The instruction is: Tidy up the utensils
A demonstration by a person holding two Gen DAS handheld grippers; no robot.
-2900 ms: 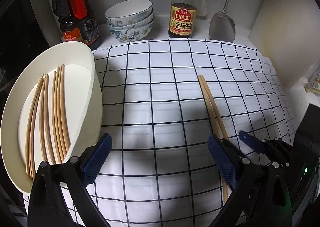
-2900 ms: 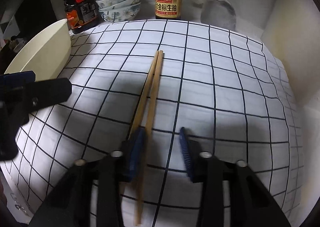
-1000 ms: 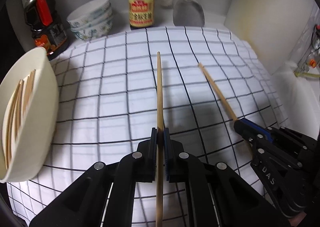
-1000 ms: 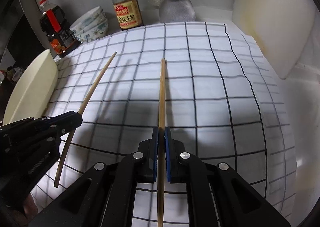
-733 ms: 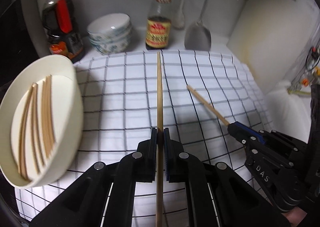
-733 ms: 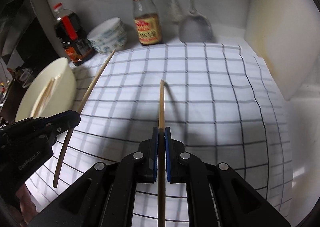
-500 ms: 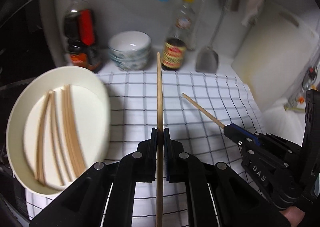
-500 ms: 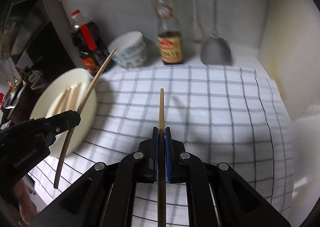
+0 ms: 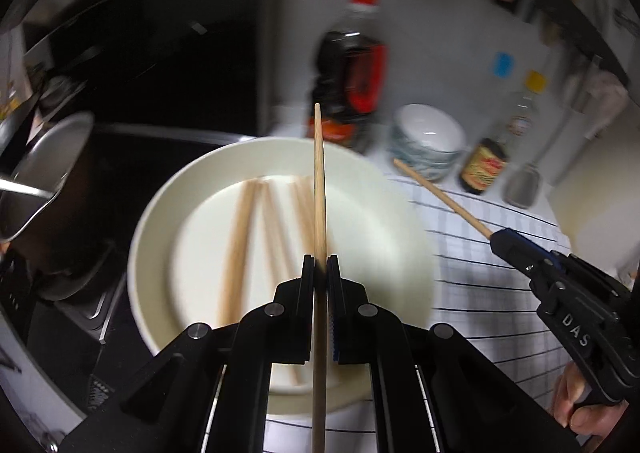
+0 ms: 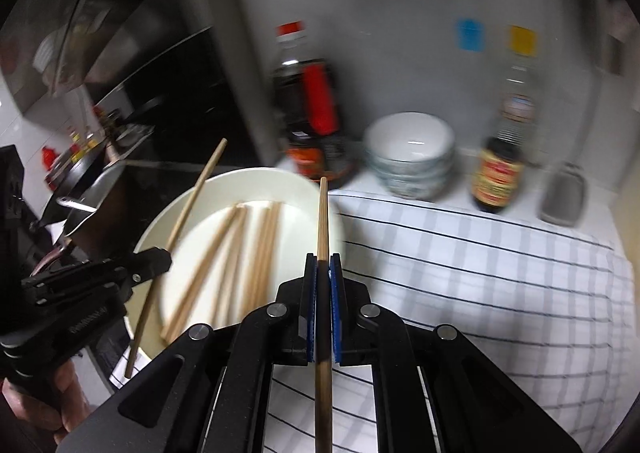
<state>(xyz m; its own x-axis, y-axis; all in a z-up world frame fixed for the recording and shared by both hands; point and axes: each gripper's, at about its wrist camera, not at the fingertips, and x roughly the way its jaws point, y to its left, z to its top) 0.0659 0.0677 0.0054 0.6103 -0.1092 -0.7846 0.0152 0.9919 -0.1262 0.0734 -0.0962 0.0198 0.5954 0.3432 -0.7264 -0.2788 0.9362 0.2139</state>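
Note:
My left gripper (image 9: 320, 265) is shut on a wooden chopstick (image 9: 319, 181) and holds it above the cream round dish (image 9: 404, 213). Several chopsticks (image 9: 236, 245) lie in the dish. My right gripper (image 10: 323, 265) is shut on a second chopstick (image 10: 322, 213), its tip over the dish's right rim (image 10: 332, 209). The right gripper shows in the left wrist view (image 9: 508, 241) at the right, with its chopstick (image 9: 440, 195). The left gripper shows in the right wrist view (image 10: 160, 259) at the left, over the dish, with its chopstick (image 10: 188, 209).
A checked cloth (image 10: 480, 261) covers the counter right of the dish. Behind stand a dark bottle with a red handle (image 10: 312, 109), stacked bowls (image 10: 410, 153), a soy sauce bottle (image 10: 500, 169) and a metal spatula (image 10: 562, 193). A metal pan (image 9: 44, 169) and stove sit left.
Both grippers have swung left and up with their chopsticks, from over the cloth to over the dish. Both stay shut.

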